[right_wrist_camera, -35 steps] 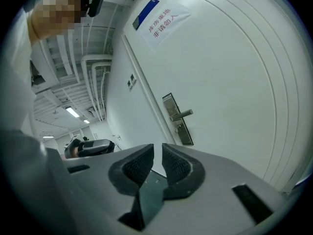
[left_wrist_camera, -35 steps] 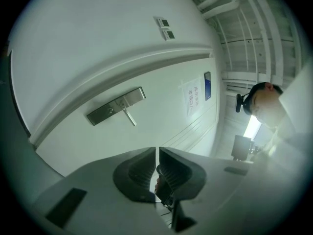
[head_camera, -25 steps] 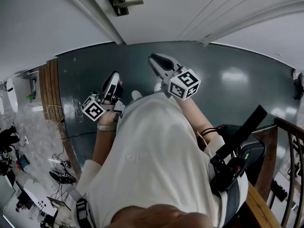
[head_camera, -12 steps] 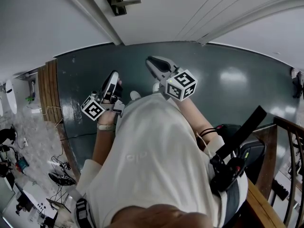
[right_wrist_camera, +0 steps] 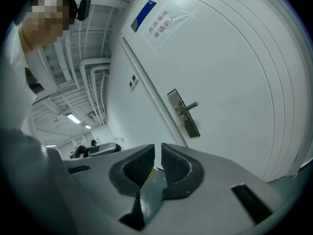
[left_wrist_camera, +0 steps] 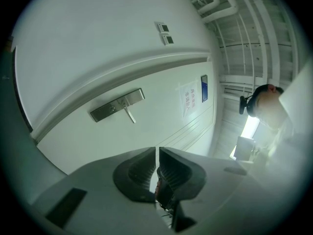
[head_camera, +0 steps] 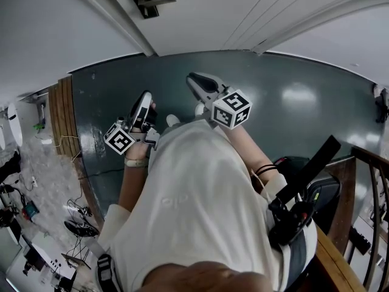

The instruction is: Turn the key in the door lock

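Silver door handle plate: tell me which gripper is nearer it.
Right, probably. The right gripper reaches further toward the silver door handle plate; its jaws have just been closing, nothing between them. The left gripper hangs back, short of it.

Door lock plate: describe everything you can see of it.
The lock plate is a long, narrow strip of brushed silvery metal, fixed flat on the white door near its edge. A slim straight lever handle sticks out from its middle. No key shows in it, nothing touches it; a keyhole is too small to make out.
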A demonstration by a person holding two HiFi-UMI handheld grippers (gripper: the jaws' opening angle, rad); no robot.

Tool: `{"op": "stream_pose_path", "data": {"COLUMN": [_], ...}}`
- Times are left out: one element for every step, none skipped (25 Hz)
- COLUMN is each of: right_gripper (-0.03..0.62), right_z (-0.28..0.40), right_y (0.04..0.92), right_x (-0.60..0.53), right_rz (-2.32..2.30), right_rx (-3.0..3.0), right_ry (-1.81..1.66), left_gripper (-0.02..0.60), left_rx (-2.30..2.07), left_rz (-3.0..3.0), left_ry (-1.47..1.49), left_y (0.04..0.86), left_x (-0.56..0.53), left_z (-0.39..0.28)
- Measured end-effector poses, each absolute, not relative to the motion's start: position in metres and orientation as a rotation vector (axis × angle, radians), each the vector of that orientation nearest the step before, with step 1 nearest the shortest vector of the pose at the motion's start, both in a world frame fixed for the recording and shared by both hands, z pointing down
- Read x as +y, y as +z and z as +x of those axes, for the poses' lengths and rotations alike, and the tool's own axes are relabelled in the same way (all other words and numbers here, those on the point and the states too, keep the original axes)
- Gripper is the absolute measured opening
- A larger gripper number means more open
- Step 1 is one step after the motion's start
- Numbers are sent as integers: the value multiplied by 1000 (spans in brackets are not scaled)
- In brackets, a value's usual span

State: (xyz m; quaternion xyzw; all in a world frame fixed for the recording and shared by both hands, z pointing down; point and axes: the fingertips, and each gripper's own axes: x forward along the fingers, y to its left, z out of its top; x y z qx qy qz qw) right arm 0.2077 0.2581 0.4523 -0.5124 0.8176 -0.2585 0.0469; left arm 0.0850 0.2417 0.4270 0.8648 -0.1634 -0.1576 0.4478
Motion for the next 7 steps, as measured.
{"op": "stream_pose_path", "data": {"right_gripper": [58, 58, 58, 58, 58, 58, 58], "right_z": [208, 209, 209, 210, 211, 213, 214], "right_y": [453, 454, 455, 456, 456, 457, 458], "right_x": [259, 259, 260, 261, 261, 261, 262], "right_rz": [-1565, -1565, -1565, -1566, -1566, -1568, -1569], "right_rx": [2493, 2491, 2490, 2489, 2489, 2489, 2488], "right_ry": [-792, -794, -795, -796, -797, -800, -802], "left_gripper": [9, 9, 9, 9, 9, 9, 9], "left_rx": [-408, -411, -416, -422, -428, -435, -441], "left_rz": [2142, 2142, 2142, 2140, 2138, 2136, 2134], "left_ry": [-385, -381, -378, -375, -373, -371, -369], "left_y": [428, 429, 430, 432, 433, 434, 435], "left_x": [242, 242, 241, 241, 241, 241, 241], "left_z": [85, 86, 86, 86, 87, 87, 88]}}
